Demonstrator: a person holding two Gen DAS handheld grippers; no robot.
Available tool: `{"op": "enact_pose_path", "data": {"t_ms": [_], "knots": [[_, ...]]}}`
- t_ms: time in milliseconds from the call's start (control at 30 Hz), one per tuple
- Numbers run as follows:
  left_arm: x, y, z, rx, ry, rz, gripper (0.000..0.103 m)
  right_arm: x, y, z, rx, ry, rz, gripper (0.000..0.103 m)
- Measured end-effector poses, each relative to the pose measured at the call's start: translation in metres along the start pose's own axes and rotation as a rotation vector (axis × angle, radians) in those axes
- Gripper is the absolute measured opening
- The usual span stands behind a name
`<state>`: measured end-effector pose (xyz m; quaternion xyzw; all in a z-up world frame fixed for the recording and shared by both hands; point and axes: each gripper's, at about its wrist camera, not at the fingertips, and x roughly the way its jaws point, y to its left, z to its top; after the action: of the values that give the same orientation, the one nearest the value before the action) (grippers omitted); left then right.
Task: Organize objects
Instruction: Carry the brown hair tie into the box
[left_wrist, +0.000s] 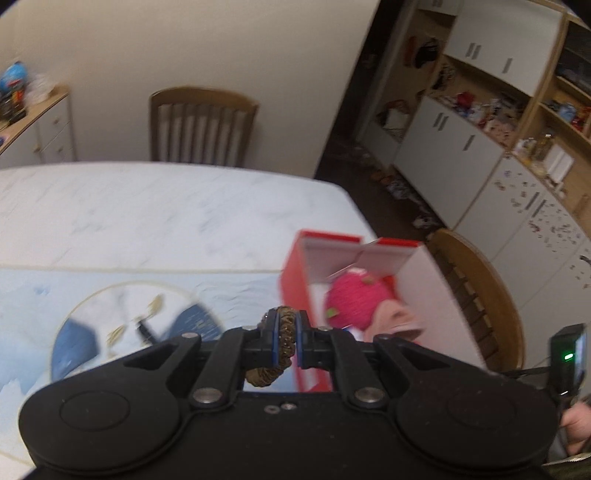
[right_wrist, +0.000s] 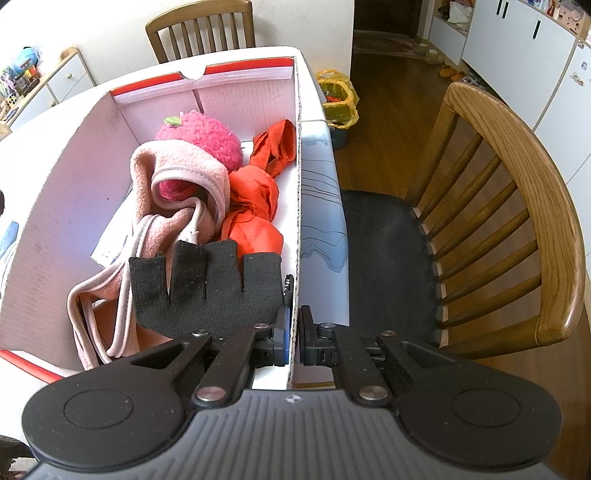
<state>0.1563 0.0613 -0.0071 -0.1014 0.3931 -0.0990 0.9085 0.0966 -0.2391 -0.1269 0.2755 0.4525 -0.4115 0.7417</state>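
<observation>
My left gripper (left_wrist: 285, 319) is shut on a brown braided ring (left_wrist: 264, 376), which hangs between the blue pads above the table. Just right of it stands an open red-and-white cardboard box (left_wrist: 292, 273) with a pink fuzzy hat (left_wrist: 354, 299) inside. My right gripper (right_wrist: 294, 317) is shut on the box's right wall (right_wrist: 298, 184), one pad on each side of the cardboard. In the box lie the pink fuzzy hat (right_wrist: 207, 136), a pink fleece piece (right_wrist: 177, 173), an orange cloth (right_wrist: 255, 199) and a black fingerless glove (right_wrist: 207, 291).
The box sits at the right end of a white marbled table (left_wrist: 147, 206) with a blue patterned placemat (left_wrist: 110, 317). One wooden chair (left_wrist: 201, 125) stands behind the table and another (right_wrist: 517, 206) right of it. A bin with a yellow bag (right_wrist: 338, 99) is on the floor. Cabinets (left_wrist: 461, 147) line the right wall.
</observation>
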Motion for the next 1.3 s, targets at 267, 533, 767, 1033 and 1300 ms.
{"op": "enact_pose_path", "data": {"t_ms": [267,533,767,1033,1300], "knots": [[0.016,-0.049,0.015,0.102,0.003,-0.1,0.006,0.0,-0.001,0.0,0.005,-0.001,0.001,0.004],[0.049,-0.08,0.009,0.191,0.065,-0.128,0.006,-0.001,0.0,0.0,0.009,-0.002,0.0,0.004],[0.081,-0.086,0.009,0.235,0.102,-0.076,0.006,0.0,0.0,0.001,0.013,-0.002,-0.001,0.004],[0.126,-0.087,0.007,0.287,0.176,-0.005,0.006,0.0,0.0,0.001,0.016,-0.003,-0.002,0.004],[0.15,-0.088,-0.003,0.345,0.24,0.053,0.008,0.0,0.0,0.001,0.02,-0.003,-0.005,0.004]]}}
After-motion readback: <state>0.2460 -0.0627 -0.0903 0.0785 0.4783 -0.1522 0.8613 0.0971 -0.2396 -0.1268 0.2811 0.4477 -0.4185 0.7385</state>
